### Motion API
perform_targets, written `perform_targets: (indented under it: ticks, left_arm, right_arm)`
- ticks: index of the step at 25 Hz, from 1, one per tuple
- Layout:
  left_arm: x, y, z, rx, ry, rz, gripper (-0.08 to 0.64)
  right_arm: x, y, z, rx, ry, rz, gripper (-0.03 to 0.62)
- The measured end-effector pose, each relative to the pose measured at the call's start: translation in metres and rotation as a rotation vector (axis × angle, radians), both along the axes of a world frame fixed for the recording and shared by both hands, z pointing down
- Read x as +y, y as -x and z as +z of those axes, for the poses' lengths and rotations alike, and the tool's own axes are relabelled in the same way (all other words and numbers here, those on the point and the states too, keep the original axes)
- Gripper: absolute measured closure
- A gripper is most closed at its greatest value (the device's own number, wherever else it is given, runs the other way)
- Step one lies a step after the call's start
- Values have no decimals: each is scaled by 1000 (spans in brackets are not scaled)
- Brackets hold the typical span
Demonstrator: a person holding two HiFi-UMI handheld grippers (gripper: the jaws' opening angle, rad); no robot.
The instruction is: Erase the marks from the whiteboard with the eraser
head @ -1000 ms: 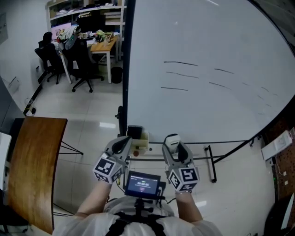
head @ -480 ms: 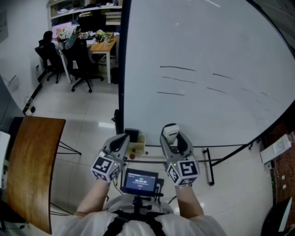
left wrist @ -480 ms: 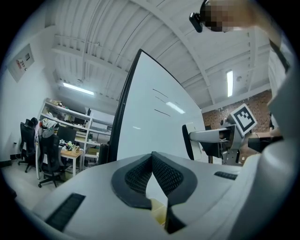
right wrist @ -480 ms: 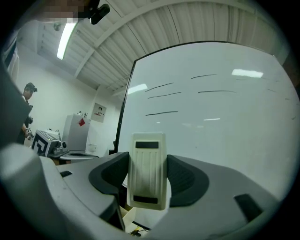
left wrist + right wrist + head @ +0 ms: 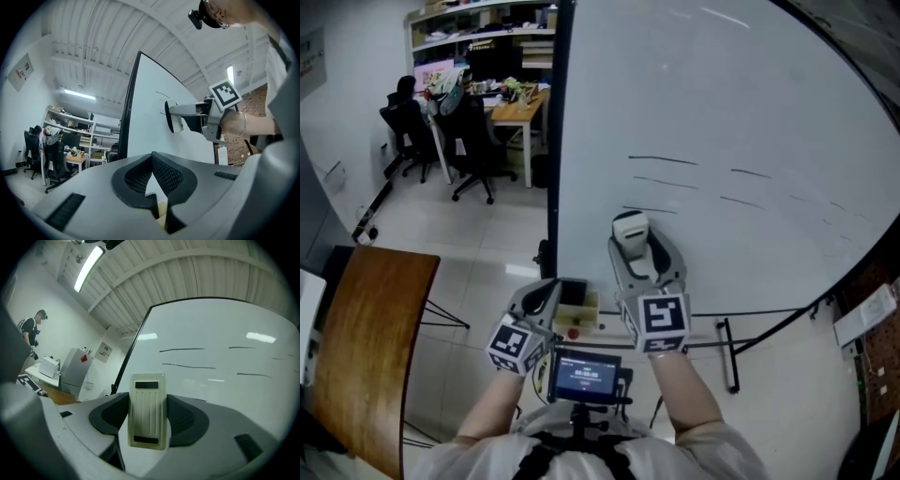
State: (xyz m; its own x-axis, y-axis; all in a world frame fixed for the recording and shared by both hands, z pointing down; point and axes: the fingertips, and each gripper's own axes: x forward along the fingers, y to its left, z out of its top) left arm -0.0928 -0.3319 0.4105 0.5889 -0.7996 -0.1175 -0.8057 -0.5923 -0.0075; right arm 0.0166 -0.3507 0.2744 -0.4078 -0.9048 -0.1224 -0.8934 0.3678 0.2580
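One eraser point(image 5: 148, 411) in right tongs point(image 5: 631, 242); left tongs point(image 5: 152, 161) closed; one whiteboard point(image 5: 750, 103).

Floor point(image 5: 487, 234): glossy pale tiles with light reflections. Whiteboard point(image 5: 722, 112) stands on it on black frame, foot bar point(image 5: 729, 356) flat on tiles. At left, brown wooden table point(image 5: 370, 328) with curved top on thin black legs. Far back: light wood desk point(image 5: 517, 94) carrying clutter too small to name, black office chairs point(image 5: 473, 141) on floor beside it, white shelf unit point(image 5: 478, 23) behind with stacked items. Left end of narrow ledge point(image 5: 750, 313) under board: black box point(image 5: 573, 292), cream block point(image 5: 584, 306), small red thing point(image 5: 574, 332)
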Motion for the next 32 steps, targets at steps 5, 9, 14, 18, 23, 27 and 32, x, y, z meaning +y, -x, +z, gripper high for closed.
perform_targets:
  ticks: [5,9,14,18,23,27,32]
  left_arm:
    - [-2,-3,3,-17,9,8,555]
    - [-3,-6,-2,-27,-26,6,555]
    - [-4,-12,1,-30,-43,14,555]
    - [-3,-19,5,-32,-32,23,555]
    - [-2,-18,5,-25,-30,13,555]
    - [0,-20,5,-27,-25,7,555]
    - [6,-29,6,-32,-13,14,555]
  right_arm:
    - [-19,21,-13,31,-8,37,333]
    - [-29,33,-1,76,-6,80,333]
    - [-30,34,0,95,-16,96,333]
    - [-31,22,-3,42,8,76,333]
    - [-35,-27,-7,-48,30,108,333]
    - [-36,-74,-9,-165,61,140,333]
    - [-35,-132,-9,-262,69,226,333]
